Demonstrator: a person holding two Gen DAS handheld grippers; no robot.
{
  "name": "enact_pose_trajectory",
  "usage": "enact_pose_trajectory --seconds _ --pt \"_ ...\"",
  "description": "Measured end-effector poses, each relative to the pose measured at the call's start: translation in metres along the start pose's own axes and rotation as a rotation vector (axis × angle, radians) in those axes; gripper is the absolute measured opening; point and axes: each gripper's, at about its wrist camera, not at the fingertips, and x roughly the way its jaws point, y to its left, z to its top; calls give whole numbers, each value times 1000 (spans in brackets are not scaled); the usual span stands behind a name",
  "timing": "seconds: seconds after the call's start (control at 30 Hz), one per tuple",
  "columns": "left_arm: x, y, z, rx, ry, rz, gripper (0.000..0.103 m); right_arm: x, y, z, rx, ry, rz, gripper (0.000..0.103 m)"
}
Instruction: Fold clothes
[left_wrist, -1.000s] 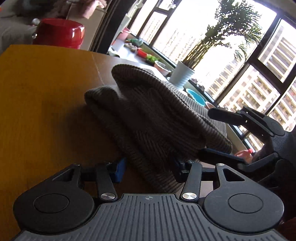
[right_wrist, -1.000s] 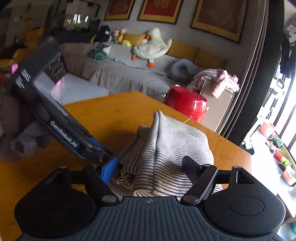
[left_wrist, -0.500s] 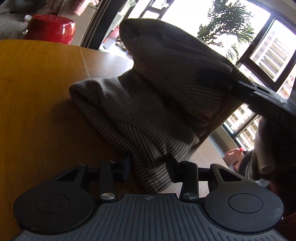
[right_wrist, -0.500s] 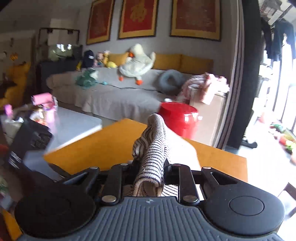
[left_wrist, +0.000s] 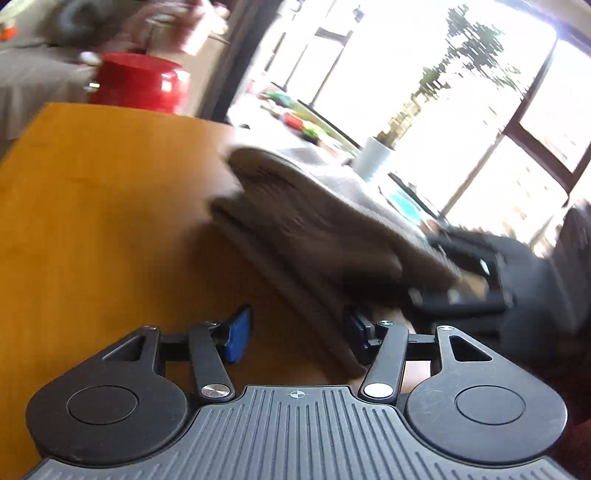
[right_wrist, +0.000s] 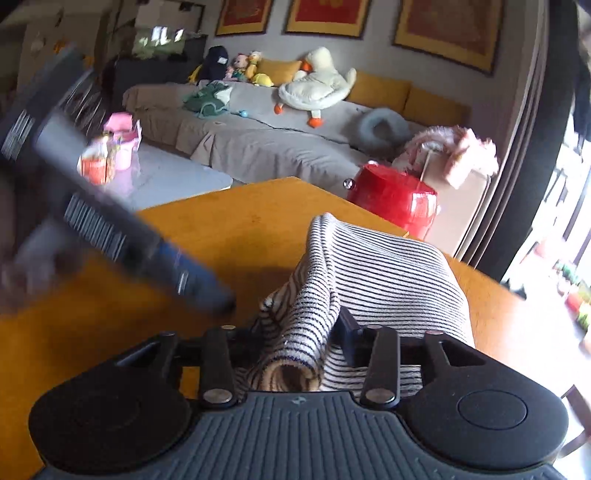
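A: Where is the sweater (right_wrist: 373, 273) seen?

B: On the table (right_wrist: 240, 218), centre of the right wrist view; striped, bunched into layered folds. In the left wrist view it is blurred, running from centre to lower middle.

A: Right gripper (right_wrist: 295, 332)?

B: Pressed onto a fold of the sweater at lower centre; cloth is pinched between the jaws.

A: Left gripper (left_wrist: 295, 328)?

B: Jaws spread. The sweater's edge is touched by the inner side of one pad (left_wrist: 354, 328); nothing is clamped. In the right wrist view it is blurred, at left.

A: Background?

B: A red pot (right_wrist: 395, 195) is noted beyond the table's far edge, a sofa (right_wrist: 258, 147) behind.
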Motion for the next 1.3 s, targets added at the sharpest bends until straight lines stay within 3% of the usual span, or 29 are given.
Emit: enact_pose_trajectory --seconds 0.1,0.17,0.3,0.37,0.47,0.57,0.87,0.93,1.0,1.17,1.3 --pt "-22 9 20 -61 -92 3 59 7 33 -3 -120 0 -47 60" --pt "-28 1 33 -49 -136 -21 59 11 46 -3 -181 2 -71 63" --pt "3 -31 50 12 -95 -67 58 10 53 -2 -215 2 -71 70" --pt "24 -46 58 45 -60 -81 57 -9 28 0 -105 -2 30 70" --pt "46 -46 47 96 -10 -8 48 -45 -24 1 128 -23 180 70" --pt "42 -48 41 129 -17 1 48 -65 -71 -10 347 -68 184 75" --pt "38 -46 29 143 -19 5 49 -36 -118 -53 745 -99 250 79" --pt "39 -46 30 144 -16 7 49 -30 -129 -62 834 -106 264 62" --pt "39 -46 30 148 -12 19 50 -24 -139 -72 923 -113 278 58" --pt "38 -40 28 132 -5 37 56 -28 -132 -48 727 -70 243 56" --pt "37 -40 23 140 -8 37 57 -21 -141 -55 749 39 158 56"
